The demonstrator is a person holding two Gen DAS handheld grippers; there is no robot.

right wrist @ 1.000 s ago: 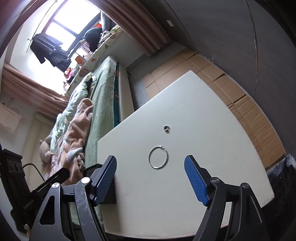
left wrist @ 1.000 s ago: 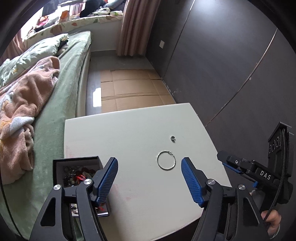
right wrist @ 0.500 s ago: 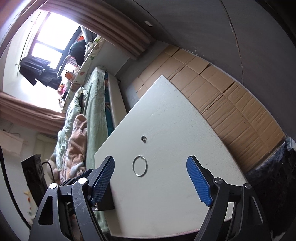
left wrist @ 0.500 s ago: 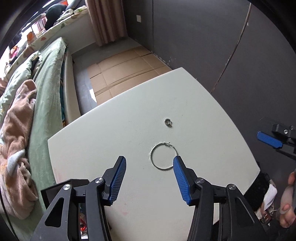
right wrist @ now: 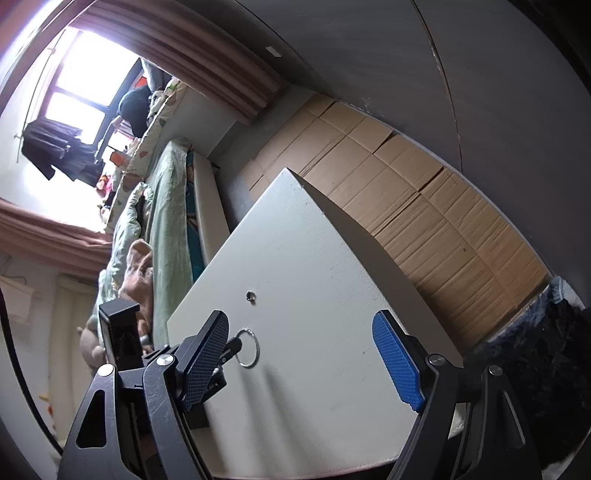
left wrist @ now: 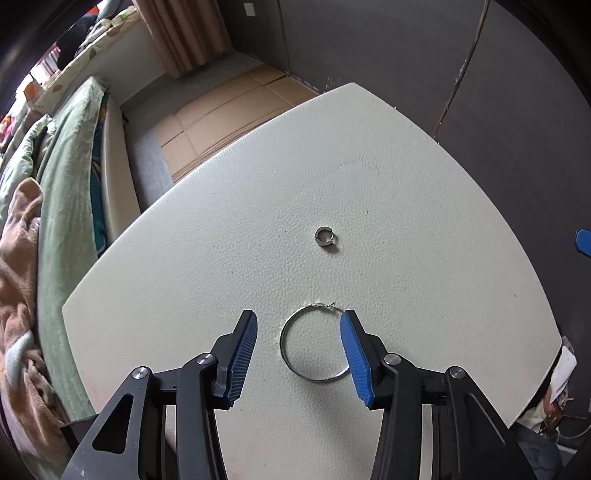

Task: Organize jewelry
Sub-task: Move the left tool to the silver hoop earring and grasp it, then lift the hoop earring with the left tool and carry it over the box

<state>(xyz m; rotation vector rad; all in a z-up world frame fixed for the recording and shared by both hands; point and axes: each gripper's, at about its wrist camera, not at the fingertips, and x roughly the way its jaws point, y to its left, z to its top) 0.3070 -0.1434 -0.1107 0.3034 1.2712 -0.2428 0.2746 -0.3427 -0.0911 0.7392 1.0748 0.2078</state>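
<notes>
On the tabletop: two bits of jewelry sitting loose on a white table (left wrist: 424, 206) with a pebbly, leather-like grain, corners rounded off.

Hoop earring: thin silver wire hoop earring (left wrist: 314, 343), big and round, lying flat, little clasp hook at its 12 o'clock. It sits between the left gripper's pads, hugging the right-hand pad. Can't honestly tell if that pad touches it; the other pad is clearly off it.

Small ring: chunky grey metal ring (left wrist: 324, 236) with a gap in it, C-shaped, at 12 o'clock from the hoop and well apart from it.

Left tongs: left gripper (left wrist: 298, 354) pointing steeply down at the table, jaws half-wide and just been closing in around the hoop, not clamped on it. Black angular arms, ribbed blue pads.

Right tongs: right gripper (right wrist: 301, 363) spread wide with nothing between its jaws, hanging over the table's near edge. Same black frame, blue knurled pads.

From the right cam: the hoop (right wrist: 249, 349) shows just past the right gripper's left pad, with the left gripper's black tip against its 9 o'clock side. The ring (right wrist: 251, 295) sits at 12 o'clock from it.

Around the table: flattened brown cardboard (left wrist: 221, 110) on the floor at 12 o'clock, matte dark wall (left wrist: 406, 44), a bed with mint green bedding (left wrist: 66, 184) and a fuzzy peach blanket (left wrist: 18, 277) at 9 o'clock, pleated pinkish curtain (left wrist: 184, 33) up top.
</notes>
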